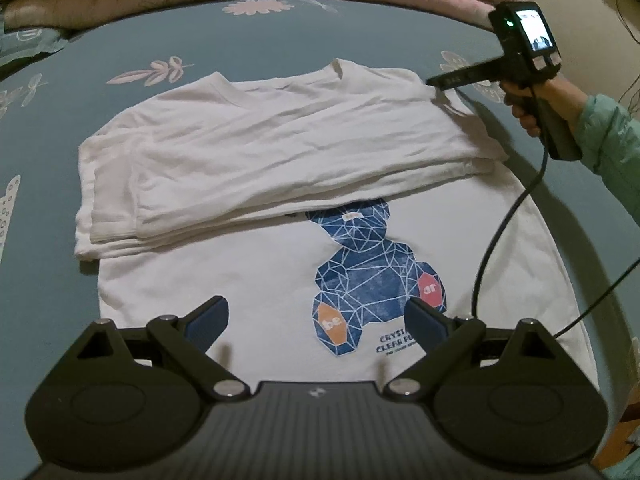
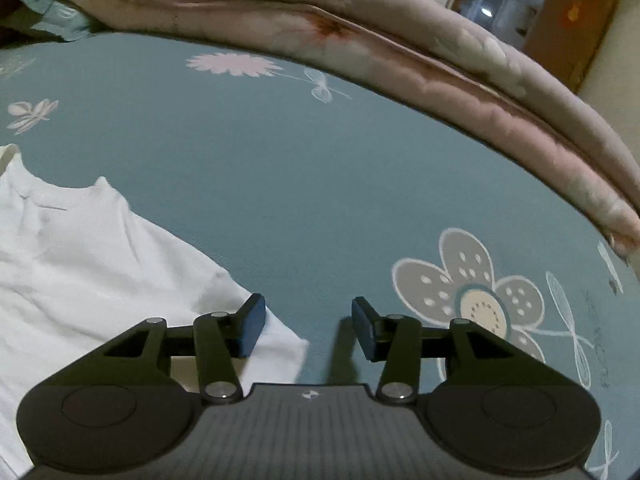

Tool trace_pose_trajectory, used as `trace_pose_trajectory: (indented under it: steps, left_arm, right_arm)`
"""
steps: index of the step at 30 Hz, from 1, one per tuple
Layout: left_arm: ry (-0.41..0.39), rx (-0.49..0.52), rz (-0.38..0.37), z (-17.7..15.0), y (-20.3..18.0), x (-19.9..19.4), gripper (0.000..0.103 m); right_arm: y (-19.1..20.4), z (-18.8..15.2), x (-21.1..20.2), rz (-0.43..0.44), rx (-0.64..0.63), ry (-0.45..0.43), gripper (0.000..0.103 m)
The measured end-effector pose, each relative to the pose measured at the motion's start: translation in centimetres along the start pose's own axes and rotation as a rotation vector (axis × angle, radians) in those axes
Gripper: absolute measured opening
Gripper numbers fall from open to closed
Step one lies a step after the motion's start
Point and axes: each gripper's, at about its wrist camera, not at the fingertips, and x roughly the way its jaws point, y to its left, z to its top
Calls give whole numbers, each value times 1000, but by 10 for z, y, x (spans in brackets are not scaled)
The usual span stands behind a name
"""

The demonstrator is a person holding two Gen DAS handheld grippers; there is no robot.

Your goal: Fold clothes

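A white T-shirt point(image 1: 248, 288) with a blue geometric bear print point(image 1: 372, 276) lies flat on the blue floral bedsheet point(image 1: 280, 36). Its far half is folded over itself into a layered band point(image 1: 272, 152). My left gripper point(image 1: 316, 324) hovers open and empty above the shirt's near part, by the print. My right gripper point(image 2: 308, 332) is open and empty at the shirt's far right corner point(image 2: 280, 340); its left finger is over the cloth. In the left wrist view the right gripper point(image 1: 436, 80) sits at that same corner, held by a hand.
A folded pink quilt point(image 2: 400, 48) runs along the far edge of the bed. A black cable point(image 1: 500, 232) from the right gripper trails across the shirt's right side. Bare sheet point(image 2: 300, 184) lies beyond the shirt.
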Motion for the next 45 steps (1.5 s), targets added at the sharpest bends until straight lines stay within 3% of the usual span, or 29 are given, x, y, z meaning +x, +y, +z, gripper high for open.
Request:
trace_pose_trajectory:
  steps: [4, 6, 9, 14, 17, 22, 24, 27, 30, 33, 38, 45]
  left_arm:
    - [-2, -7, 24, 0, 5, 1, 94]
    - [-5, -9, 22, 1, 6, 1, 94]
    - [-8, -9, 10, 1, 6, 2, 94]
    - [-4, -7, 3, -2, 7, 2, 94]
    - [-5, -16, -1, -5, 9, 1, 94]
    - [-10, -26, 6, -7, 13, 0, 94]
    - [-16, -29, 8, -7, 14, -2, 94]
    - [-23, -33, 11, -8, 16, -6, 94]
    - [-31, -40, 23, -8, 21, -10, 94]
    - [-33, -56, 22, -9, 27, -11, 94]
    - [-38, -50, -7, -11, 27, -7, 94]
    - [-34, -35, -33, -17, 33, -5, 94]
  right_arm:
    - [-5, 5, -18, 52, 39, -52, 50]
    - [2, 9, -26, 87, 25, -76, 30]
    - [19, 11, -27, 140, -31, -71, 15]
    - [37, 13, 5, 123, -59, -13, 16]
    - [33, 23, -1, 118, -13, -8, 17]
    - [54, 30, -28, 199, -70, -63, 17]
    - [69, 31, -22, 218, -101, -45, 17]
    - [85, 27, -1, 193, -104, 0, 18]
    - [82, 35, -9, 189, -34, -15, 18]
    - [89, 45, -35, 268, -37, -105, 19]
    - [140, 66, -54, 437, -158, -200, 15]
    - [222, 90, -16, 500, -284, -157, 15]
